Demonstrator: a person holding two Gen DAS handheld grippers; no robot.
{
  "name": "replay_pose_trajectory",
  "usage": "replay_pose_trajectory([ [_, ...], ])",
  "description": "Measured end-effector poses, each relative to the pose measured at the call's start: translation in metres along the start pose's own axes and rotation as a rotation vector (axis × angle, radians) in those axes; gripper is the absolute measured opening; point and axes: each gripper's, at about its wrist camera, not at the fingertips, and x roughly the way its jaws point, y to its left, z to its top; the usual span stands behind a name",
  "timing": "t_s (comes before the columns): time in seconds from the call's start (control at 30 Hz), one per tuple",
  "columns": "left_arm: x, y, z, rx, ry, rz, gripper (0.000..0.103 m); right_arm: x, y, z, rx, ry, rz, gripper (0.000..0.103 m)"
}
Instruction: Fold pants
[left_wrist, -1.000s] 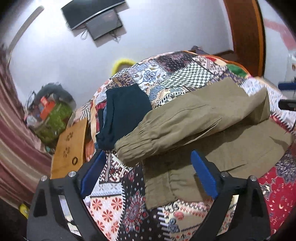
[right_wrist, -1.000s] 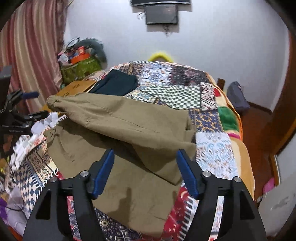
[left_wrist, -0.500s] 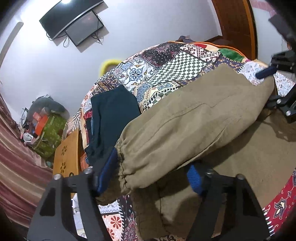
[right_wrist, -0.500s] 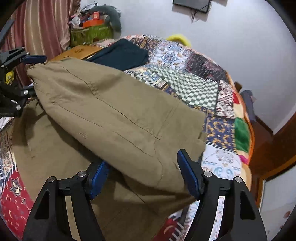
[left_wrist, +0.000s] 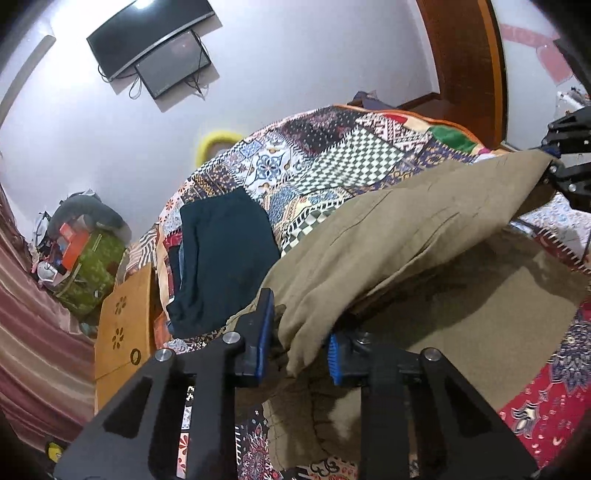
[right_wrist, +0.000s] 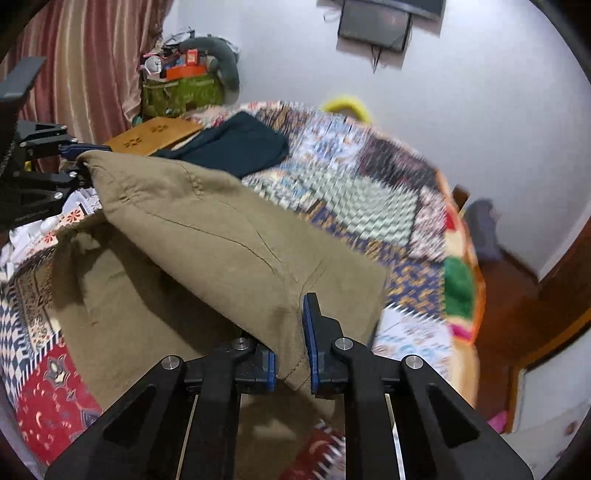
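Olive-khaki pants lie on a patchwork bedspread. One leg is lifted off the other leg, which stays flat below. My left gripper is shut on the cuff end of the lifted leg. My right gripper is shut on the waist end of the same fold. Each gripper shows in the other's view: the right at the far right, the left at the far left. The cloth hangs stretched between them.
A folded dark teal garment lies on the bed beyond the pants. A wooden lap table stands at the bed's left edge. A green bag with clutter, a striped curtain and a wall-mounted screen stand behind.
Both grippers moved in over the upper leg, closed on its two ends and lifted it off the lower leg.
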Motion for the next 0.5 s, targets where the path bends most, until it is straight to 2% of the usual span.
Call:
replay_pose_trajectory([
  [0.13, -0.01, 0.001, -0.006, -0.029, 0.001, -0.028, 0.027, -0.022, 0.014, -0.003, -0.057, -0.02, -0.026, 0.011],
  [0.27, -0.011, 0.002, -0.023, -0.07, 0.037, -0.067, 0.027, -0.022, 0.028, -0.02, -0.073, 0.011, -0.017, 0.01],
  [0.5, -0.009, -0.006, -0.059, -0.107, 0.107, -0.127, 0.029, -0.005, 0.04, -0.057, 0.048, 0.092, 0.062, 0.01],
])
